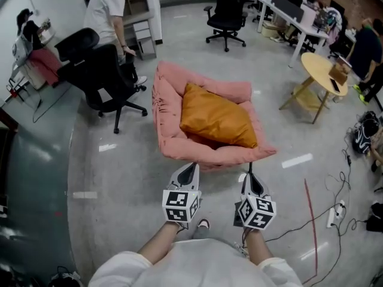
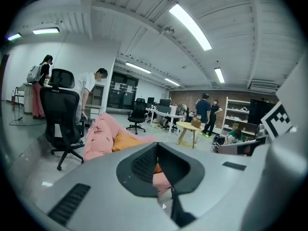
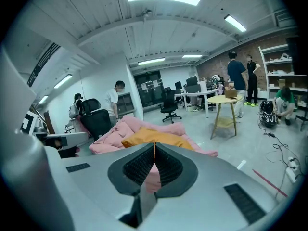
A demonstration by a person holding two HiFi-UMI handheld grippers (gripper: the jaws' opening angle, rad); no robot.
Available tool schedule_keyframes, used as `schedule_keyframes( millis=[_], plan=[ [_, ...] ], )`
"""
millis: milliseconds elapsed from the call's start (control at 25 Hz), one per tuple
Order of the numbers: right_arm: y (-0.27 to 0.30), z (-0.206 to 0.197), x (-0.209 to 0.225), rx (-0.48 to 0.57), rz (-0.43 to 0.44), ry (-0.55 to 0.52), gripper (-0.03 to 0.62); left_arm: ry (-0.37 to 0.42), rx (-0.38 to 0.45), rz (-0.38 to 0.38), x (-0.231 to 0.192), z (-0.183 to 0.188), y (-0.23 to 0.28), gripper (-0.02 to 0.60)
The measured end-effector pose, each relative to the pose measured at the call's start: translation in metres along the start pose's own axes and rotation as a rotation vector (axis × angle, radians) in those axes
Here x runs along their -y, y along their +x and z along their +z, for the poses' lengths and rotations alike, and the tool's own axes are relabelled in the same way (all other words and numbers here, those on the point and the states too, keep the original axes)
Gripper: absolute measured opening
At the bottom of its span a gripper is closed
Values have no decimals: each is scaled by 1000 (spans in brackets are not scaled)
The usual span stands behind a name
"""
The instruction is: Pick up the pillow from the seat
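An orange pillow (image 1: 216,116) lies on a pink padded floor seat (image 1: 170,141) in the middle of the head view. Both grippers hang just short of the seat's near edge. The left gripper (image 1: 192,165) is shut and holds nothing. Beside it, the right gripper (image 1: 249,173) is shut and empty too. In the left gripper view the pillow (image 2: 126,141) and seat (image 2: 100,134) show past the closed jaws. The right gripper view has the pillow (image 3: 156,138) resting on the seat (image 3: 111,137) straight ahead.
A black office chair (image 1: 99,76) stands left of the seat, with a person (image 1: 109,8) behind it. A round wooden table (image 1: 322,75) is at the right. Cables and a power strip (image 1: 333,216) lie on the floor at the right.
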State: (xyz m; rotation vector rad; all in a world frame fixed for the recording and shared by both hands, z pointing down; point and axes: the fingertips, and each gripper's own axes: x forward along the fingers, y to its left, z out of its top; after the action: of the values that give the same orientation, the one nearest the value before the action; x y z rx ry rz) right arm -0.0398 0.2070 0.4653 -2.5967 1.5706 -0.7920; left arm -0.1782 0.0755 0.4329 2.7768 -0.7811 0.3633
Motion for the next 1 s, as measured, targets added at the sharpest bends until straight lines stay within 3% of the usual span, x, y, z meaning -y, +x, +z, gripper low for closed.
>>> schedule_keyframes(
  millis=[560,1000],
  plan=[
    [41,2,19,-48,1,3,31,-8,-43,25,-15,-4,39,8],
    [98,34,18,-48,20,-53,31,-50,-7,19,-33,24,105,9]
  ],
)
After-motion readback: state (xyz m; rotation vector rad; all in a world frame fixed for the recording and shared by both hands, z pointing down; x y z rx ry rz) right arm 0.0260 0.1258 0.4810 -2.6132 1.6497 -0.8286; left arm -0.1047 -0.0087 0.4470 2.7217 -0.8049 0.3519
